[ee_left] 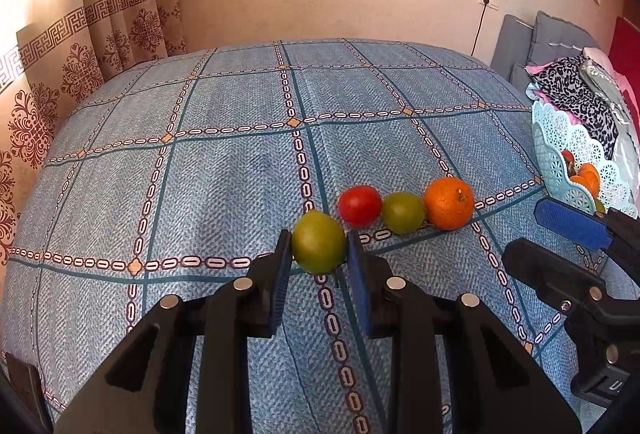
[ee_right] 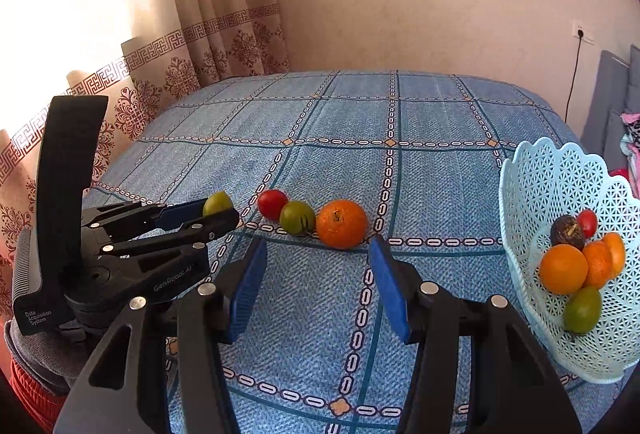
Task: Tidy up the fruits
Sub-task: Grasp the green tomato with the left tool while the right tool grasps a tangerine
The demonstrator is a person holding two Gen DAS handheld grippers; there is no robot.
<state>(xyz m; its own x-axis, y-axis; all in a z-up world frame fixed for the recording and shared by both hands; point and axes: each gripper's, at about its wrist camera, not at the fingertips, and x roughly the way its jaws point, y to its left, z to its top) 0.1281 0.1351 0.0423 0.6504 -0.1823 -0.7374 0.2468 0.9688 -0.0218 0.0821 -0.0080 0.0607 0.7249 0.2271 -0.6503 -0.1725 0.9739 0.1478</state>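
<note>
Left tongs (ee_left: 319, 248): matte black plastic frame, two angular arms with triangular cut-outs. Round silver rivet heads at each pivot. Inner faces carried ribbed blue pads (ee_left: 282, 274).

Right tongs (ee_right: 318, 258): same build; black arms, silver rivets, blue ribbed pads (ee_right: 248, 290) on the inner faces.

Seen from the right wrist camera, the left unit's body was black with white lettering "GenRobot.AI" on the side. A tall black curved strap or handle (ee_right: 68, 170) rose from it. A grey label block read "Data Acquisition System". Small screws showed on its finger links.

Grey fabric and red ribbed material sat under that unit; whether a sleeve, could not tell.
</note>
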